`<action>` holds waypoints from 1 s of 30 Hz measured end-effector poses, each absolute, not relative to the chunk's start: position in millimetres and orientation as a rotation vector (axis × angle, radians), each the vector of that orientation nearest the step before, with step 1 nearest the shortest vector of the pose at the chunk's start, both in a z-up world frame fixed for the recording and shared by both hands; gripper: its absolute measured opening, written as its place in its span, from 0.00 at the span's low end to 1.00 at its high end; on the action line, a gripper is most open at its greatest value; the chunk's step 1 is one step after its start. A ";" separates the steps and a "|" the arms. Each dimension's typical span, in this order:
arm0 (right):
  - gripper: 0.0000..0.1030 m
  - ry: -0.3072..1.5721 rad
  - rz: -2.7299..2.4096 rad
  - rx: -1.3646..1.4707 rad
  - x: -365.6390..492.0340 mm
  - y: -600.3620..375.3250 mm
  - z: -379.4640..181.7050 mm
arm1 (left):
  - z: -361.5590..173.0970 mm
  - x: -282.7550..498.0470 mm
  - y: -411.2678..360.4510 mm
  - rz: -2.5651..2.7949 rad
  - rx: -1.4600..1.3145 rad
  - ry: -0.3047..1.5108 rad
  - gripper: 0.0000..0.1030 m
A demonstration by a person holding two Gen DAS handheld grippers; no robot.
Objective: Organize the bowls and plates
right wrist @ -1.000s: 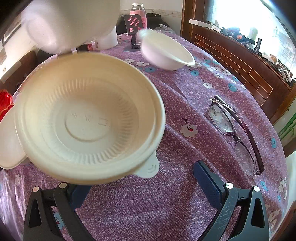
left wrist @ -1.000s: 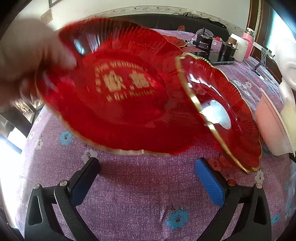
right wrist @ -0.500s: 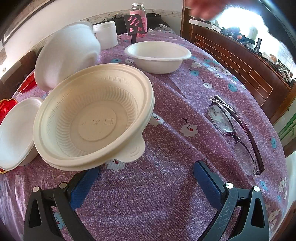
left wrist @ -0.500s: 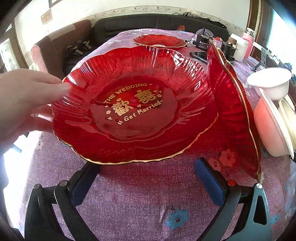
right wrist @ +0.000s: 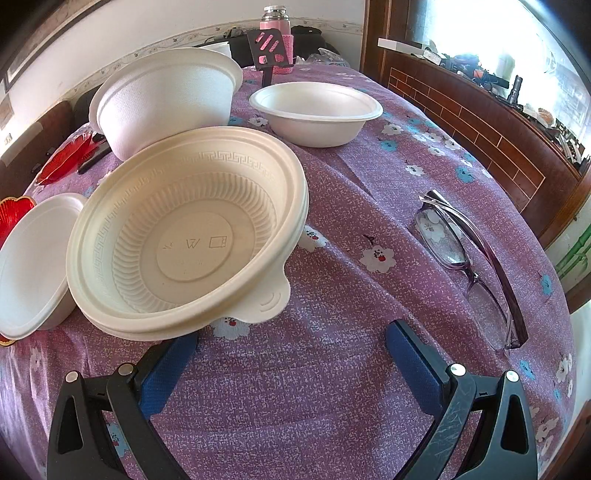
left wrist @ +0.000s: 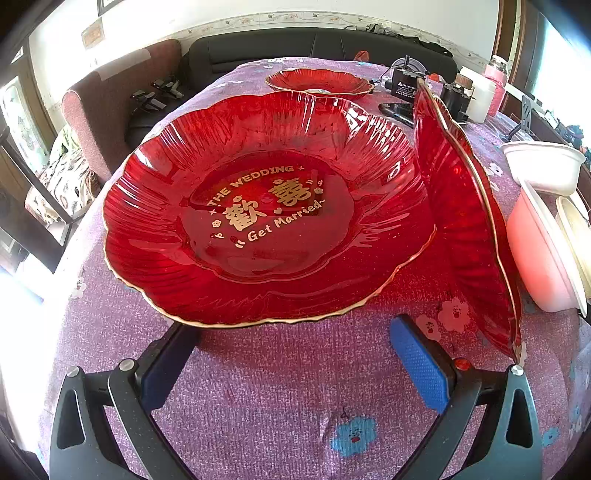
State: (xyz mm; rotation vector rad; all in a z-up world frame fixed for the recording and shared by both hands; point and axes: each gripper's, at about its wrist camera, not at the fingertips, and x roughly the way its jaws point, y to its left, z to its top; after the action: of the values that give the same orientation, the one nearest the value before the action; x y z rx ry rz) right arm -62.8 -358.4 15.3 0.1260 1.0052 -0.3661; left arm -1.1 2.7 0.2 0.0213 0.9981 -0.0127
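Observation:
A large red plate (left wrist: 266, 206) with gold lettering lies tilted on the purple cloth, its near rim over the left fingertip of my open left gripper (left wrist: 291, 365). A second red plate (left wrist: 469, 221) stands almost on edge to its right. A third red plate (left wrist: 319, 83) lies far back. In the right wrist view a stack of cream bowls (right wrist: 192, 236) leans toward my open right gripper (right wrist: 291, 362), its rim above the left finger. Behind it stand a deep white bowl (right wrist: 166, 99) and a shallow white bowl (right wrist: 317, 110). Another white bowl (right wrist: 33, 258) tilts at the left.
Folded glasses (right wrist: 469, 269) lie on the cloth right of the bowls. A pink bottle (right wrist: 275, 22) and a phone stand (right wrist: 269, 48) are at the back. Black devices (left wrist: 406, 85) sit behind the plates. A sofa (left wrist: 110, 103) lies beyond the table's left edge.
The hand that held the large red plate has let it go and left the view. The second plate tipped up on edge. The white and cream bowls have come to rest on the table.

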 end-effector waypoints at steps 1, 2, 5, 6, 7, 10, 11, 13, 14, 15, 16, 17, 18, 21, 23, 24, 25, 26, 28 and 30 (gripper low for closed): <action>0.99 1.005 -0.366 0.126 -62.8 -358.7 15.4 | 0.2 -1.1 2.9 -0.013 0.021 0.998 1.00; 0.99 1.005 -0.366 0.126 -62.8 -358.4 15.3 | 0.0 -1.2 3.2 -0.010 0.017 0.998 1.00; 0.99 1.005 -0.366 0.126 -62.8 -358.2 15.4 | 0.2 -2.1 2.6 0.004 0.017 0.998 1.00; 0.99 1.005 -0.366 0.126 -62.8 -358.5 15.4 | 0.2 -2.4 3.1 0.004 0.016 0.998 1.00; 0.99 1.006 -0.367 0.125 -62.7 -357.9 15.2 | 0.1 -2.8 3.2 0.004 0.018 0.998 1.00; 0.99 1.008 -0.364 0.123 -62.4 -358.4 15.8 | 2.3 -1.2 5.0 -0.004 0.026 1.011 1.00; 0.99 1.022 -0.346 0.117 -61.8 -358.7 16.6 | 3.3 -0.3 5.9 -0.024 0.032 1.039 1.00; 0.99 1.071 -0.283 0.103 -60.9 -362.0 18.4 | 5.0 -7.0 8.6 -0.019 0.032 1.072 1.00; 0.99 1.080 -0.274 0.098 -64.0 -362.2 18.9 | 5.3 -14.4 11.2 -0.021 0.031 1.069 1.00; 0.99 1.082 -0.257 0.096 -70.3 -362.6 21.1 | 4.7 -23.4 13.6 -0.029 0.031 1.067 1.00; 0.99 1.070 -0.236 0.095 -78.9 -362.3 25.0 | 5.0 -34.0 16.2 -0.044 0.034 1.068 1.00; 0.99 1.063 -0.227 0.084 -87.8 -361.9 28.7 | 6.3 -45.7 18.3 -0.062 0.043 1.062 1.00; 0.99 1.057 -0.217 0.076 -94.6 -360.8 32.3 | 7.2 -53.9 20.3 -0.070 0.045 1.053 1.00; 0.99 0.973 -0.130 0.099 -124.1 -357.1 52.4 | 10.9 -85.5 31.7 -0.111 0.018 1.009 1.00; 0.99 0.921 -0.054 0.121 -138.9 -350.5 64.7 | 12.4 -97.4 39.9 -0.122 -0.010 0.991 1.00; 0.99 0.897 -0.003 0.134 -144.2 -344.6 70.3 | 13.8 -101.9 43.7 -0.122 -0.020 0.982 1.00; 0.98 0.879 0.053 0.143 -149.0 -336.8 75.7 | 16.0 -106.4 48.5 -0.120 -0.032 0.968 1.00; 0.96 0.871 0.090 0.145 -151.2 -330.7 78.4 | 18.2 -108.8 52.2 -0.111 -0.040 0.957 1.00; 0.93 0.857 0.178 0.140 -154.0 -312.1 84.7 | 26.6 -114.9 61.9 -0.089 -0.058 0.917 1.00; 0.88 0.846 0.257 0.104 -155.4 -284.9 88.4 | 34.9 -117.9 70.5 -0.067 -0.074 0.885 1.00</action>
State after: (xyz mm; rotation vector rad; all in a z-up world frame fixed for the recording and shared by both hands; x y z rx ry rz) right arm -155.4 -284.8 88.4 0.1042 0.8461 0.2568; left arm -117.9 70.5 34.9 -0.0735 0.8846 -0.0675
